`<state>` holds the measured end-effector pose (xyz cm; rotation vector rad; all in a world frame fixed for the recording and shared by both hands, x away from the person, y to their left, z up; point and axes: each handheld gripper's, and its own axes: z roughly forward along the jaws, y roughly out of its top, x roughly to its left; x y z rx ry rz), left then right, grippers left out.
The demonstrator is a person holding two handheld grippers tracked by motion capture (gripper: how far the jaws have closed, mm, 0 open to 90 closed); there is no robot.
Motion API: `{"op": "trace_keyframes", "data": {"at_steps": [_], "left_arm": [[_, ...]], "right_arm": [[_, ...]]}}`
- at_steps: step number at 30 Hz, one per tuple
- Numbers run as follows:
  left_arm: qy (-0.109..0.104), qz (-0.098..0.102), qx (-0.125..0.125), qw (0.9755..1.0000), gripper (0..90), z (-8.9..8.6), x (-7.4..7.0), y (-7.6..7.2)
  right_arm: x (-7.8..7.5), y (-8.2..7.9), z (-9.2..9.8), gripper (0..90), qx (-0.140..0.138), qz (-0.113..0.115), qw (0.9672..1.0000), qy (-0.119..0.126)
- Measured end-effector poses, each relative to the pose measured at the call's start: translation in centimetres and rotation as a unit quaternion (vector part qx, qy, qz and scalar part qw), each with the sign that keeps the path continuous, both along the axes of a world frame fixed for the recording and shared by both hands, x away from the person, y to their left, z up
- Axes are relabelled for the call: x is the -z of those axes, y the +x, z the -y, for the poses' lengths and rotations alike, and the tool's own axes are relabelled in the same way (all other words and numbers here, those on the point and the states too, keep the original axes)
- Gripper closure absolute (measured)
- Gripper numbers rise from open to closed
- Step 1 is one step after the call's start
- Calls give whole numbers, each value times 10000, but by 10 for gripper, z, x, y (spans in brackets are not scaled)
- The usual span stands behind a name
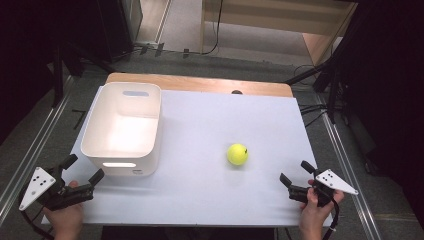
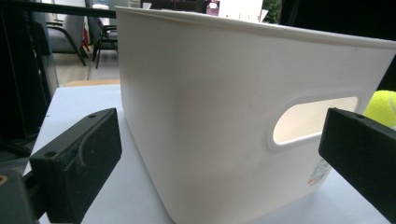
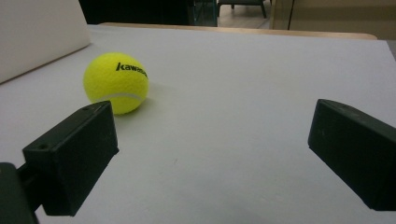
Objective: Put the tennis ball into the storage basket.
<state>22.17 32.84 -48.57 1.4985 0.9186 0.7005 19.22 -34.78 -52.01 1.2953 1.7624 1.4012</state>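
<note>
A yellow tennis ball (image 1: 237, 154) sits on the white tabletop (image 1: 210, 200), right of centre, well apart from the white plastic bin (image 1: 122, 127) at the table's left. The right gripper (image 1: 297, 178), held at the near right edge, has its jaws spread wide w/ nothing between them; the ball lies ahead of it, near but untouched. The left gripper (image 1: 85, 169), at the near left corner, also stands spread & empty, just beside the bin's near wall w/ its handle slot.
</note>
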Motion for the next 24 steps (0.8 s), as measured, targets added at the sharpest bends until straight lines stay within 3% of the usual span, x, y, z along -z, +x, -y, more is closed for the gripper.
{"op": "trace_keyframes", "data": {"at_steps": [7, 10, 13, 24], "left_arm": [[26, 31, 30, 10000, 0, 1, 0, -1], [76, 14, -5, 10000, 0, 2, 1, -1], [113, 29, 21, 9999, 0, 3, 1, -1], [190, 29, 18, 9998, 0, 5, 1, -1]], "right_arm": [[-1, 1, 0, 2, 22, -72, 10000, -43], [-4, 2, -2, 2, -59, -156, 9998, -124], [-7, 4, -4, 2, -169, -236, 9996, -49], [-25, 18, -20, 2, -509, -544, 9963, -419]]}}
